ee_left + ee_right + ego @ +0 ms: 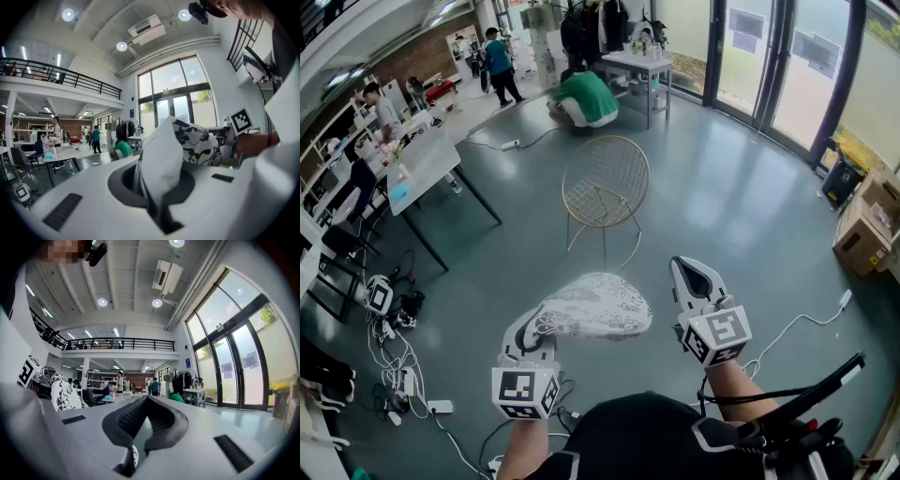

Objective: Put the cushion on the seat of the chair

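Left hand-held gripper (540,328) clamps cushion (595,305); right hand-held gripper (147,401) closed, empty (chair (605,180) only overhead).

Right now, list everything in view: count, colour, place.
cushion: one, white with black pattern, pinched in the left gripper, above the floor
chair: one, gold wire, on the floor ahead, seat bare
tables: two, white, one at left, one at the back by the glass doors
boxes: at least two, brown cardboard, right edge
cables: a tangle, black and white, floor at left
people: at least three, one crouching in green at the back, others at left
left gripper: one, white, shut on the cushion
right gripper: one, white, jaws together, empty, right of the cushion
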`<action>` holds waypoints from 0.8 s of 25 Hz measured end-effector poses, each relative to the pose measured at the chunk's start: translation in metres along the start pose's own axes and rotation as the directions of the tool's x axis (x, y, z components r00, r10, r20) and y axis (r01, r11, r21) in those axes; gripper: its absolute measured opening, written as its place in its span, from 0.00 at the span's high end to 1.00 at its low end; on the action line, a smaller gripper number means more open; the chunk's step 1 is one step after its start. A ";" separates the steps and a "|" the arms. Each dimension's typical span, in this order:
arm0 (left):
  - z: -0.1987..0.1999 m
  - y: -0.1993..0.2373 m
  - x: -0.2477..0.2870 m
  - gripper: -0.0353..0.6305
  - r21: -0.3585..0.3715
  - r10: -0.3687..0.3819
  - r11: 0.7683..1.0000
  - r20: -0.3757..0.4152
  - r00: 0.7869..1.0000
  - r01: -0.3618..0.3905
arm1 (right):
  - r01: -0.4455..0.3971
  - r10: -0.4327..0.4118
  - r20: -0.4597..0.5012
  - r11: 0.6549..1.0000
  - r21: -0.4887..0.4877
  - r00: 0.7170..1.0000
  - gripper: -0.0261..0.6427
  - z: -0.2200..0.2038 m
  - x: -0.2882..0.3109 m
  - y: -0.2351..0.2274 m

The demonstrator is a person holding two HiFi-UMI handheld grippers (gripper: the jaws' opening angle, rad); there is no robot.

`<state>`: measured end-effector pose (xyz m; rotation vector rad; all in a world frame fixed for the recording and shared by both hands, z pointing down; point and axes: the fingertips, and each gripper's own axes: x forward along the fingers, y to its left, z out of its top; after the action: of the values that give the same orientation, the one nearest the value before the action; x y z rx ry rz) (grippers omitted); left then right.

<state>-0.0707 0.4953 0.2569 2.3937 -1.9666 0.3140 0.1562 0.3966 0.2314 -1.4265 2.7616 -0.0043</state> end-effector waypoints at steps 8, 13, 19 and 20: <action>0.003 0.005 -0.006 0.92 0.001 -0.012 1.000 0.006 1.000 0.012 | 0.016 -0.016 -0.004 1.000 -0.008 1.000 0.95 -0.001 0.001 0.004; 0.007 0.005 -0.010 0.92 -0.005 -0.012 1.000 0.029 1.000 0.012 | 0.019 -0.019 -0.005 1.000 -0.008 1.000 0.95 0.001 0.001 0.005; 0.000 0.007 -0.010 0.92 -0.014 -0.035 0.999 0.018 0.999 0.035 | -0.020 0.020 0.006 1.000 -0.014 1.000 0.95 0.003 0.001 0.023; -0.002 0.008 -0.010 0.92 -0.016 -0.039 0.999 0.013 0.999 0.040 | -0.019 0.019 0.001 1.000 -0.015 1.000 0.95 0.002 0.002 0.024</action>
<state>-0.0806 0.5033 0.2559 2.4271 -1.9165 0.2822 0.1352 0.4087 0.2285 -1.4039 2.7801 0.0181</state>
